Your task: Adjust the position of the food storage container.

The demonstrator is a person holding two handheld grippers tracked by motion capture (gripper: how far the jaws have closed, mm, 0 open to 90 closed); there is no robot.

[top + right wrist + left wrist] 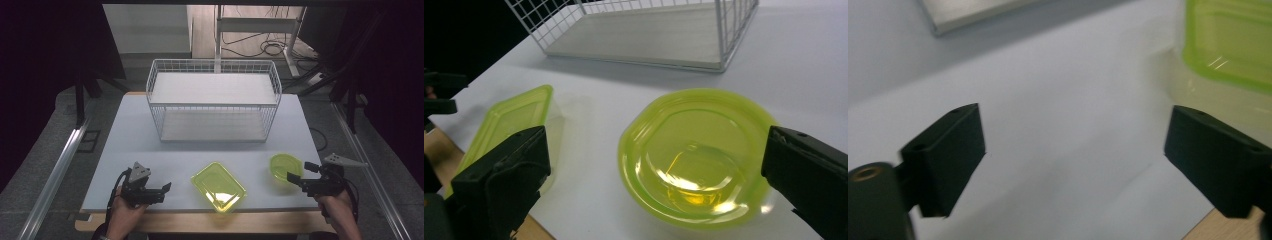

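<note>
Two yellow-green dishes sit in front of me on the table, and both my tools are closing in. My right hand-held gripper has its jaws spread wide, nothing between them yet, and it is lined up on the round bowl at the near right of the table. My left hand-held gripper is spread wide too, empty, pointing toward the rectangular container that lies near the front edge, between my two hands.

I'd say this is the approach, before any grasp. Beyond the dishes stands the white wire rack, both shelves bare, well apart from them; it looks like the place they will go, though that is my guess.

Next, I think the right side needs to ease forward until one jaw is over the bowl's rim and one outside it, then close gently. That thin plastic looks slippery and light, so it may skate on the table if nudged.

The right gripper view gives me the bowl close up, open side up and empty, with the container off to its left. The left gripper view shows a corner of the container past my jaw, still clear of it. From the high view, I get the spacing across the whole table.
</note>
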